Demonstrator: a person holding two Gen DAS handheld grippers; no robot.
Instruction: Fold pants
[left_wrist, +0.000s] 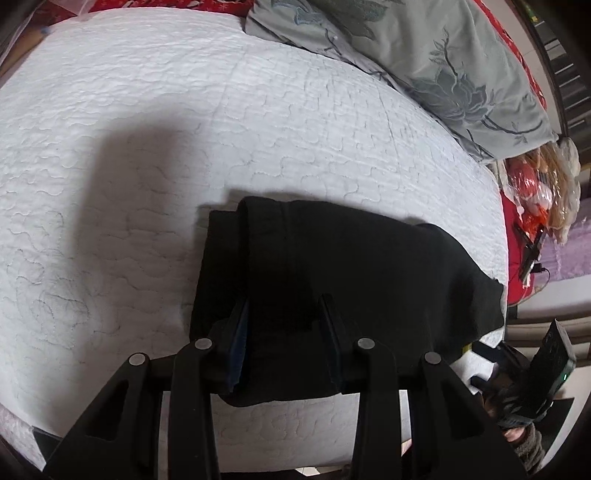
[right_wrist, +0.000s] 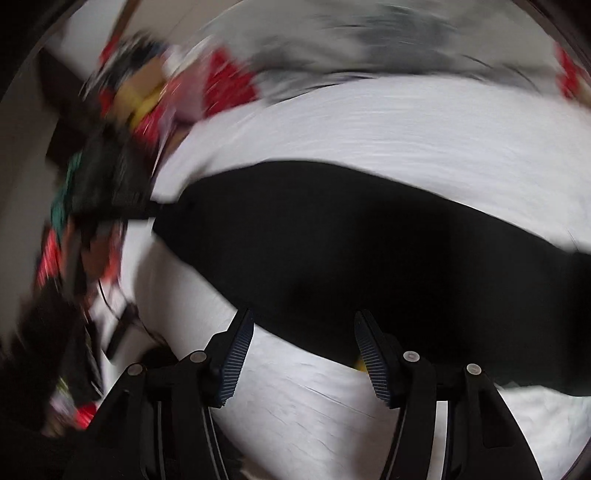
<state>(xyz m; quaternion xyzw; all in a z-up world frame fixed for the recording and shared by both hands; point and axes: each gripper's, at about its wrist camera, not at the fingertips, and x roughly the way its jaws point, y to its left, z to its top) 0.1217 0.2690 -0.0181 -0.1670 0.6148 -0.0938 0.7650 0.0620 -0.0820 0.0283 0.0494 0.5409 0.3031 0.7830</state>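
The black pants (left_wrist: 351, 266) lie folded into a compact bundle on the white quilted bed cover (left_wrist: 184, 129). My left gripper (left_wrist: 284, 306) stands open right over the near edge of the bundle, with black cloth lying between its fingers; whether it touches the cloth is unclear. In the blurred right wrist view the pants (right_wrist: 369, 251) stretch across the middle. My right gripper (right_wrist: 303, 321) is open and empty, just above their near edge. The right gripper also shows in the left wrist view at the lower right (left_wrist: 532, 384).
A grey floral pillow (left_wrist: 424, 59) lies at the far side of the bed on red bedding. Cluttered items (left_wrist: 535, 192) sit beyond the bed's right edge. In the right wrist view a blurred pile of colourful things (right_wrist: 122, 147) lies past the bed's left edge.
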